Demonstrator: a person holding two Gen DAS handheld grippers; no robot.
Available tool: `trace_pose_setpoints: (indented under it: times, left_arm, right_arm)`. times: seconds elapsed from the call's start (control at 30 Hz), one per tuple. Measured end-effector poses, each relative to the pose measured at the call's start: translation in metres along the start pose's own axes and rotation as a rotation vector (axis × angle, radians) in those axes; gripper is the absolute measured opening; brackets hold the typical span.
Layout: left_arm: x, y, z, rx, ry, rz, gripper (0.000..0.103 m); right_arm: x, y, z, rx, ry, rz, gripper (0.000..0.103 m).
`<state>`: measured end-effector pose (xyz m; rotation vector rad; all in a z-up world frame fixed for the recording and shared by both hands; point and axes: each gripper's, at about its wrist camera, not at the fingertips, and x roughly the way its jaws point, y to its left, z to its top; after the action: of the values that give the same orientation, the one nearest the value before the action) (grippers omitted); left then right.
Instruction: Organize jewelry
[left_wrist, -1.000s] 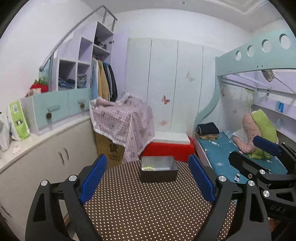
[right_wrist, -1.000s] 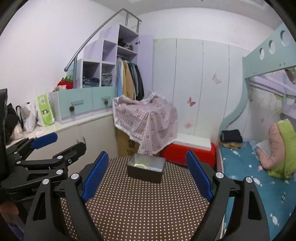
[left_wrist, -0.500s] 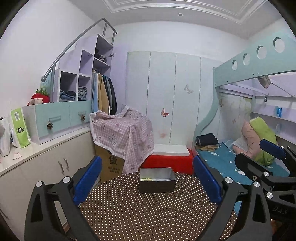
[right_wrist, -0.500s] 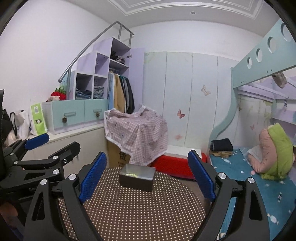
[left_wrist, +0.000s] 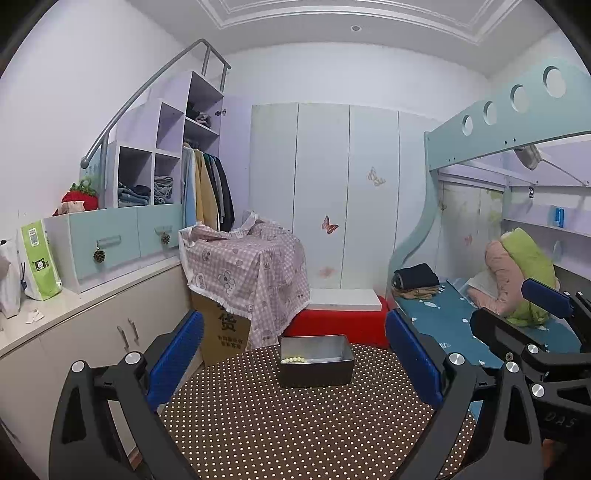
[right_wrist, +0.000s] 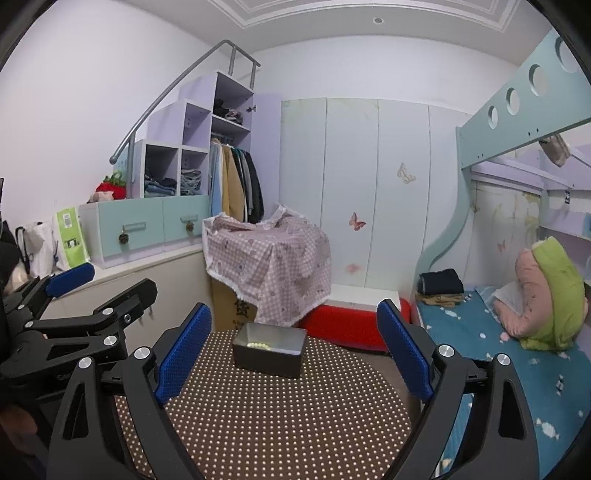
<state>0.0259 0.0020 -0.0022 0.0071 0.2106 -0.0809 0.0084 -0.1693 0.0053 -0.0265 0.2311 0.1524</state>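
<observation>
Two grippers face my round, brown polka-dot table (left_wrist: 295, 435). My left gripper (left_wrist: 295, 363) gapes wide, gripping nothing. Between them, at the table's far edge, the grey metal box (left_wrist: 315, 360) contains pale-green beads (left_wrist: 292, 358). My right gripper (right_wrist: 294, 352) likewise stands wide, empty.

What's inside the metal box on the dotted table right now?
In the metal box, a short strand of pale yellow-green beads lies near its front-left corner. The rest of the visible floor looks bare. The near wall hides the strip of floor right behind it, so anything there cannot be seen.
</observation>
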Motion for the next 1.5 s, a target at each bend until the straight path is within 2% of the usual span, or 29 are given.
trace_pose_setpoints:
  times: [1.5]
  left_arm:
    - [0.003, -0.002, 0.001, 0.011, -0.011, -0.001, 0.095]
  right_arm:
    - [0.003, -0.003, -0.010, 0.000, 0.013, -0.005, 0.088]
